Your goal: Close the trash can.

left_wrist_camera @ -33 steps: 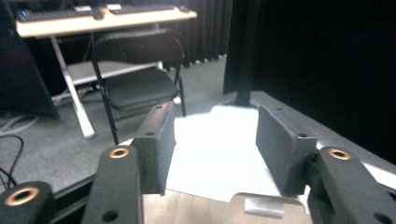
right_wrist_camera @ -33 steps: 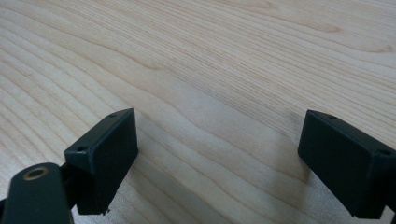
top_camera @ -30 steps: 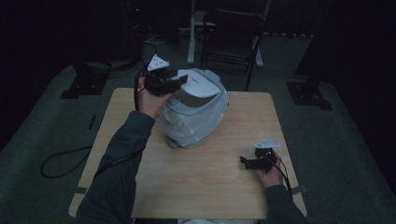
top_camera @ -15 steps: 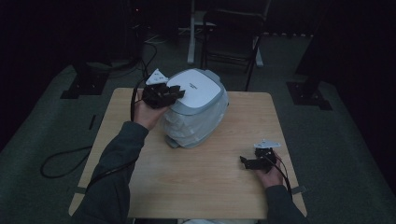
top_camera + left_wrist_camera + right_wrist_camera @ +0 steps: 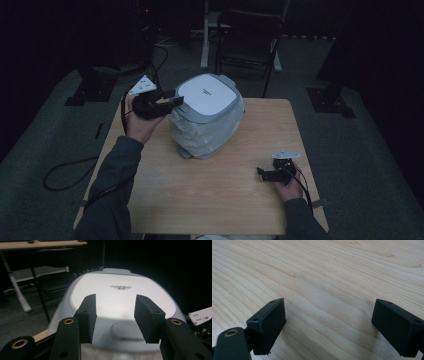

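Presently the left gripper [image 5: 172,100] hovers beside the bin [image 5: 207,116], fingers [image 5: 86,315] apart, empty. Risk: nudging could topple it. Right gripper [image 5: 267,172] rests wide open on the bench [image 5: 200,200].

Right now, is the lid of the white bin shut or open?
Shut. The white lid sits flat on the bin's grey rim, with no gap visible.

lid [image 5: 120,293] logo, blurred, unreadable

Dim room; grey floor [image 5: 45,145]; black folding chair [image 5: 247,37] behind wooden table [image 5: 210,200].
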